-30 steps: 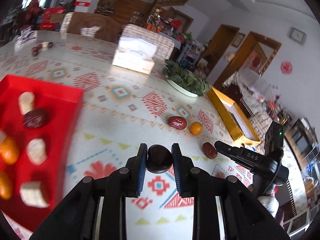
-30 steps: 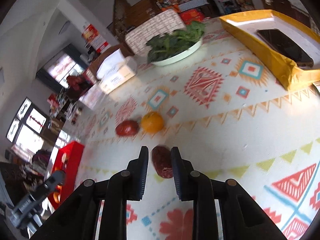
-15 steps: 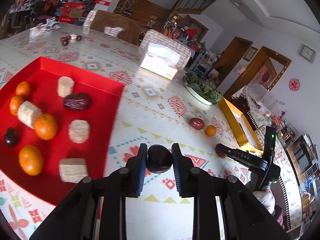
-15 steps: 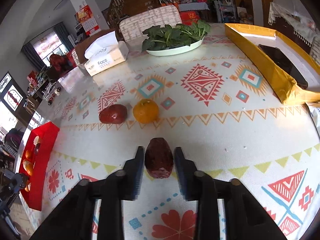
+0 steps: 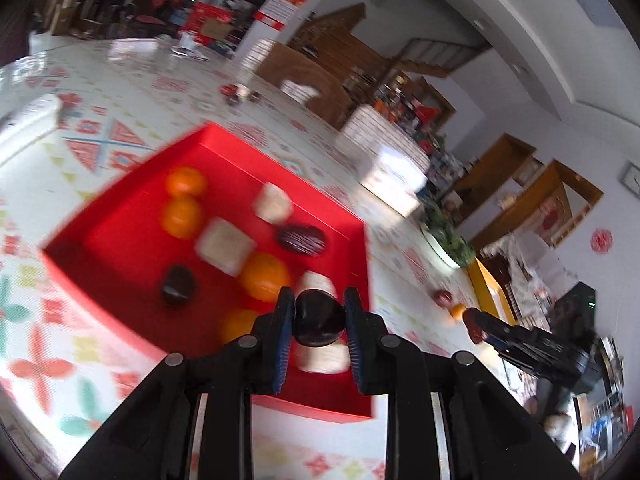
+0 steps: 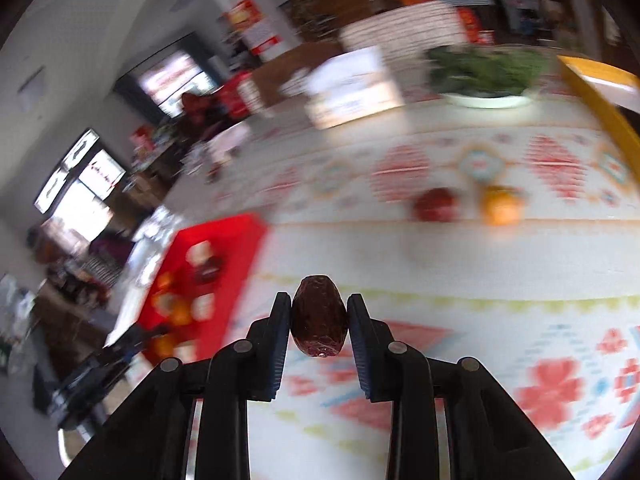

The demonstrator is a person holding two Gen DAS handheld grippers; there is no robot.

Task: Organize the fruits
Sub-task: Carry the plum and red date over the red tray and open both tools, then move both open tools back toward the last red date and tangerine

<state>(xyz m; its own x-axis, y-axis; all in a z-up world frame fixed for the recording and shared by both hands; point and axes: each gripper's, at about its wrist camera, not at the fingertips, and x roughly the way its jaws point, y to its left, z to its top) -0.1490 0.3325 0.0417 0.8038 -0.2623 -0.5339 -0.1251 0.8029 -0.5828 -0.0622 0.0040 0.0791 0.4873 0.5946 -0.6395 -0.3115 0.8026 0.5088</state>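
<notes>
My left gripper (image 5: pixel 319 317) clamps a glossy dark round fruit (image 5: pixel 319 315) over the shallow red tray (image 5: pixel 120 216), so I'd lower before letting go. My right gripper (image 6: pixel 319 317) pinches a wrinkled maroon date (image 6: pixel 319 315), well short of that tray.

no legible text, labels or numbers anywhere

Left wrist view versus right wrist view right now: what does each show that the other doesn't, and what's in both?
Left wrist only: the left gripper shut on a dark round fruit over the red tray, and the dark fruit lying in it.

Right wrist only: the wrinkled date's surface, clamped in the right gripper above the tablecloth.

Both: the tray with oranges and pale blocks, the loose red fruit and orange on the table, and the greens plate.
</notes>
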